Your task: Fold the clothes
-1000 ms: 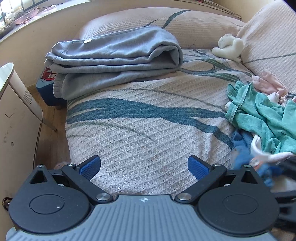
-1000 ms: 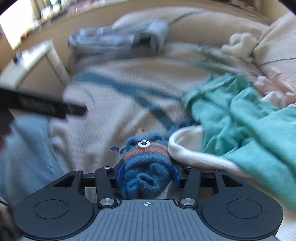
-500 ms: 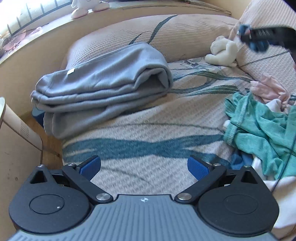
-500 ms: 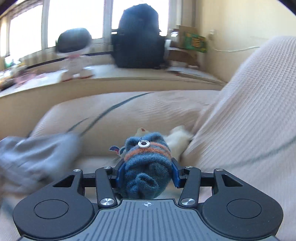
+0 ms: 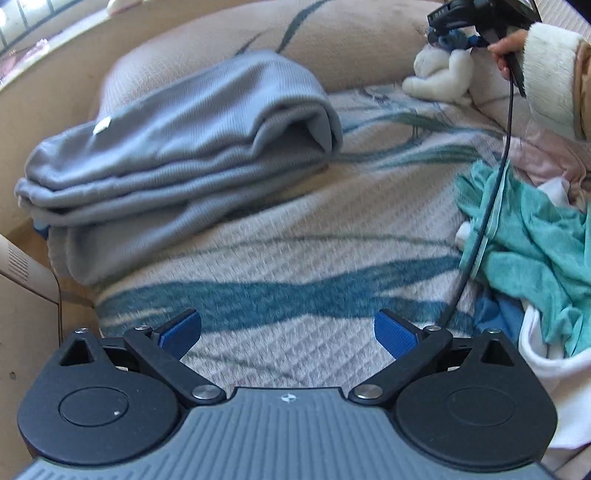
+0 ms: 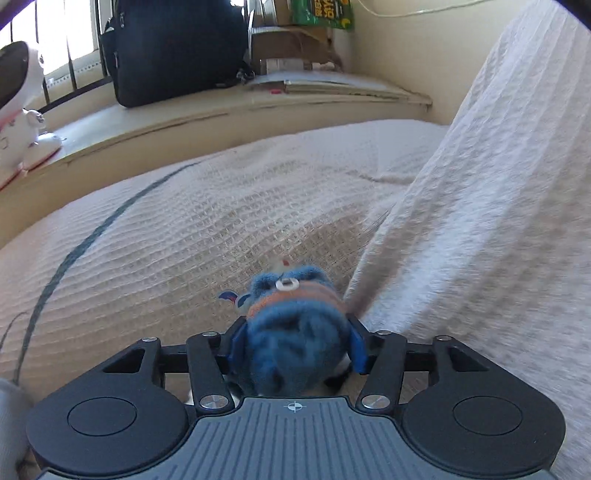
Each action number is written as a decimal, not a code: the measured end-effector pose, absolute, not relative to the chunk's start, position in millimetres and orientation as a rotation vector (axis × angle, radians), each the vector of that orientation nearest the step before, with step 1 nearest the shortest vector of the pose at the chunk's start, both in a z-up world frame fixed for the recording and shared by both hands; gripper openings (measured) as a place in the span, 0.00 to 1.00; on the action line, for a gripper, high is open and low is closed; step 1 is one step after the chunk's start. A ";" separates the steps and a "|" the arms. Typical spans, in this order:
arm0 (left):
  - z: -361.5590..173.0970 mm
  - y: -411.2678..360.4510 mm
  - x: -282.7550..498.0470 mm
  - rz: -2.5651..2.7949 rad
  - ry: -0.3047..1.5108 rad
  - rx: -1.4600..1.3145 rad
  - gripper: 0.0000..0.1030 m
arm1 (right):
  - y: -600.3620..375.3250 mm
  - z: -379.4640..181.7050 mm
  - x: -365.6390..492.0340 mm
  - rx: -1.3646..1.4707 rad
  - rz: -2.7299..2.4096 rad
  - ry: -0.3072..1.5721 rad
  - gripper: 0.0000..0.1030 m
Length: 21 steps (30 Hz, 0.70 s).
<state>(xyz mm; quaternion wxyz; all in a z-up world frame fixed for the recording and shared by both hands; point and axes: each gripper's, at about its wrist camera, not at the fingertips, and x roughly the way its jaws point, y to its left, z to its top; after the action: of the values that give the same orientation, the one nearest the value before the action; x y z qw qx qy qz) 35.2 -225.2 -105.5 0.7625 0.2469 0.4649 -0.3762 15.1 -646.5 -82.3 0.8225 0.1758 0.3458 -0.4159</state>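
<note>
1. The right gripper [image 6: 293, 341] has a rolled blue sock [image 6: 295, 339] between its blue pads, which stand close on either side of the bundle. Its jaws have just been opening a little, and motion blur makes it hard to say whether the pads press the wool at this instant; they appear to touch it.
2. The sock bears an orange band and a small white ring on its upper face, and it fills the gap between the fingers.
3. Just beyond it lies the waffle-weave bedspread [image 6: 184, 229] over a pillow, with a second pale pillow [image 6: 498, 221] rising at the right.
4. Behind the bed's head edge runs a window ledge [image 6: 155, 122] that carries a dark backpack [image 6: 173, 48] and a white toy figure [image 6: 22, 122].
5. The left gripper [image 5: 288, 328] hangs with its jaws wide apart and nothing between them, above the near part of the bed.
6. Beyond its fingers, towards the bed's left edge, sits a folded grey garment [image 5: 177, 155], stacked in neat layers.
7. At the bed's right edge lies a heap of unfolded clothes: a teal garment [image 5: 528, 236], something pink behind it and something white below it.
8. Near the far right corner rests a rolled white sock pair [image 5: 439, 77], and the right gripper [image 5: 448, 35], held by a hand [image 5: 506, 48] in a fleecy white cuff, hovers just above it with the blue sock.
</note>
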 end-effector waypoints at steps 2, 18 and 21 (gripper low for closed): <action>-106.6 -224.7 36.3 -0.808 1.013 0.538 0.98 | -644.4 -82.5 14.6 0.366 -0.885 0.738 0.54; -93.9 -226.9 27.3 -0.886 0.989 0.502 0.99 | -520.4 -14.3 -82.4 0.234 -0.688 0.703 0.61; -105.6 -228.0 21.2 -0.900 1.019 0.521 0.93 | -474.1 -16.8 -113.5 0.362 -0.602 0.716 0.61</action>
<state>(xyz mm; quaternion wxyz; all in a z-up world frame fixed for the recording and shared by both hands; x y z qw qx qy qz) 21.2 -228.0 -105.6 0.7464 0.2382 0.4658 -0.4113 -113.5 -474.1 -16.8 0.8768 0.1735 0.3433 -0.2884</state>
